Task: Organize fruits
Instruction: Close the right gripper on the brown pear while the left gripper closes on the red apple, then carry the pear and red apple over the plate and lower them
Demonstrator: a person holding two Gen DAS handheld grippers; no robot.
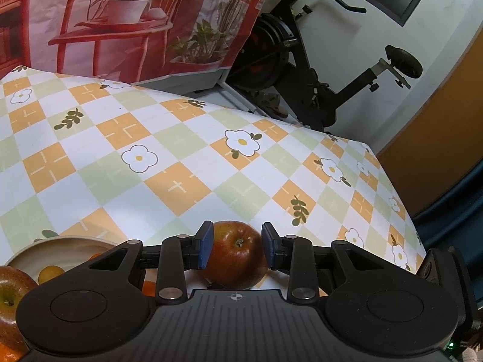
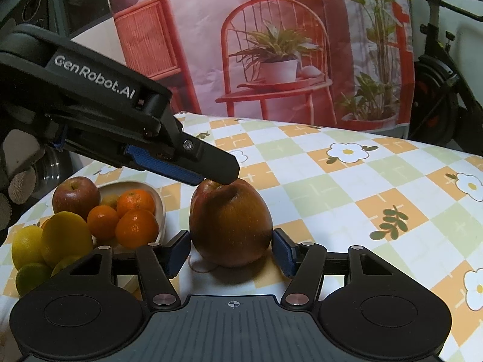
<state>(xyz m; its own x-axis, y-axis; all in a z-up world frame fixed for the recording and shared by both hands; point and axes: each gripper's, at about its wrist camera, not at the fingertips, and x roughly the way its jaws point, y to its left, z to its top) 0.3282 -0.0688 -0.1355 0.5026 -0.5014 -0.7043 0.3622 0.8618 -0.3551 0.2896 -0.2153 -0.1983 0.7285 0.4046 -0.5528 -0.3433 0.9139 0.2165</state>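
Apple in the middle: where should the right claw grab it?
Around its belly, one pad on each side, coming in from the near side. The apple stands stem-up and is widest there. The right gripper straddles it at that height, jaws open. The left gripper covers the top.

We see our black left gripper [image 1: 237, 246] with its blue-padded fingers [image 1: 206, 246] set on either side of a round red apple [image 1: 237, 256] on the checked, flower-printed tablecloth [image 1: 181, 157]. Left of that apple sit a pale shallow bowl [image 1: 45, 249] and a second red apple [image 1: 12, 301]. Beyond the apple stands a black exercise bike [image 1: 302, 69].
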